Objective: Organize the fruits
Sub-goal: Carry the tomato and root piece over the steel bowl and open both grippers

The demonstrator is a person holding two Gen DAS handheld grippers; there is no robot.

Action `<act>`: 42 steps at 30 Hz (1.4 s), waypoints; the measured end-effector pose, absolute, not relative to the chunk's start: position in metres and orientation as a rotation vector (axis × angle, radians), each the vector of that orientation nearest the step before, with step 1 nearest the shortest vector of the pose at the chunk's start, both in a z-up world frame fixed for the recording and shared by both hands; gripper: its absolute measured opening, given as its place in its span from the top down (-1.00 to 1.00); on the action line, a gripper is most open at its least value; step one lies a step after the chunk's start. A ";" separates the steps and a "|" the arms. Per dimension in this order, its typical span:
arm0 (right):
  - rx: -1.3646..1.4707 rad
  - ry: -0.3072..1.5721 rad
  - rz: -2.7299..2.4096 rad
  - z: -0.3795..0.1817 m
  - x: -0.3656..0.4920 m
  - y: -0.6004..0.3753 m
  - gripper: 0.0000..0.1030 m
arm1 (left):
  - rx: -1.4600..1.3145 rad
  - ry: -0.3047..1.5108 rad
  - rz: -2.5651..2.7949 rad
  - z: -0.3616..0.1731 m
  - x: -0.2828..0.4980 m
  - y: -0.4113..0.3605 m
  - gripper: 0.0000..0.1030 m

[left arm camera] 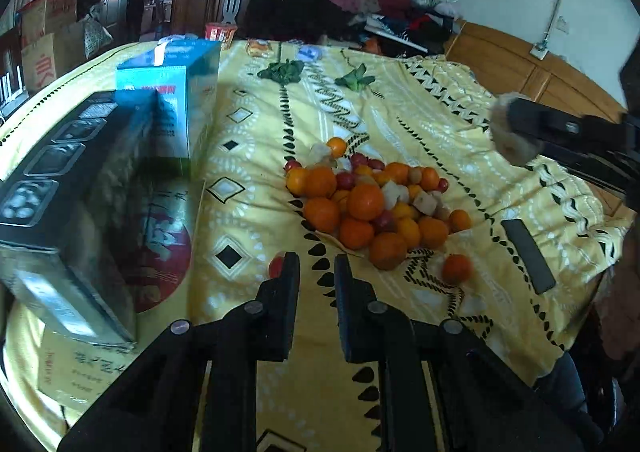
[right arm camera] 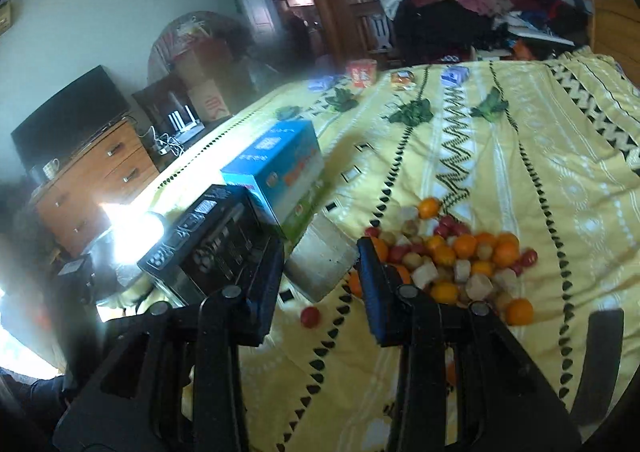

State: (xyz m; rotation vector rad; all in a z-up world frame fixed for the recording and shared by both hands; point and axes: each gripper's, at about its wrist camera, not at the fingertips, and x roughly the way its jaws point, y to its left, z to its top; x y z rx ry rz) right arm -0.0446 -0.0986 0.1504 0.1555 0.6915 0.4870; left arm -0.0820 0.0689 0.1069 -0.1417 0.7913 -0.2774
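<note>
**Hidden, cropped and unreadable items**

- Right gripper (left arm camera: 516, 132): in the left wrist view only one finger shows, cut off by the right edge; a pale fuzzy lump at its tip is too blurred to identify.
- Black box (right arm camera: 208, 248): near corner hidden behind a gripper finger; printing unreadable.
- Blue box (left arm camera: 172, 100): label text smeared, illegible.
- Fruit pile (right arm camera: 452, 256): left side covered by a gripper finger; pale chunks too blurred to name.
- Left portion of right wrist view: washed out by glare.
- Doorway figure (left arm camera: 135, 4): dark and too small to make out.
</note>
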 end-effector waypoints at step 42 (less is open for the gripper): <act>-0.013 0.718 1.068 0.176 -0.045 0.259 0.26 | -0.269 0.702 0.512 0.169 -0.178 0.430 0.54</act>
